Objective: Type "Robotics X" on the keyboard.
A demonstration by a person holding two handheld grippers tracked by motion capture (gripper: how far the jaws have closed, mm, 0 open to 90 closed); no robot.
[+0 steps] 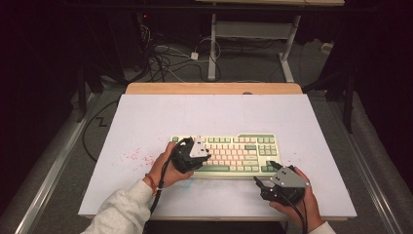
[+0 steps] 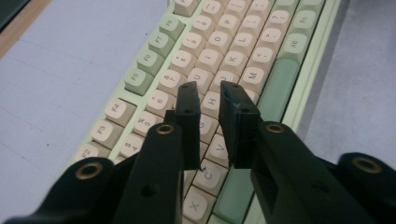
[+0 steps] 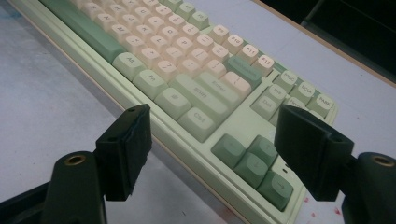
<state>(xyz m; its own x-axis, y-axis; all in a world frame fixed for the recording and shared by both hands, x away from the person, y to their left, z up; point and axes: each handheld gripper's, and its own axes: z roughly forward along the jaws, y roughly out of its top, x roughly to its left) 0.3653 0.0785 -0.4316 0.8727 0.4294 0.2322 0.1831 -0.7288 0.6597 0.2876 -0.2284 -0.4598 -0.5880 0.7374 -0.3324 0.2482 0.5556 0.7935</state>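
The left gripper (image 2: 206, 91), jaws nearly together, hovers above the cream-and-green plastic keyboard's (image 1: 243, 151) letter keys; the right gripper (image 3: 215, 149), jaws wide apart, waits at five o'clock.

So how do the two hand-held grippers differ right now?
The left hand-held gripper hangs over the keyboard, above its letter keys; the right hand-held gripper sits off the keyboard, by its near right corner. The left one's jaws are nearly closed, a narrow gap between them and nothing in it; the right one's jaws are spread wide. Both are black, carry a grey plate and hold nothing.
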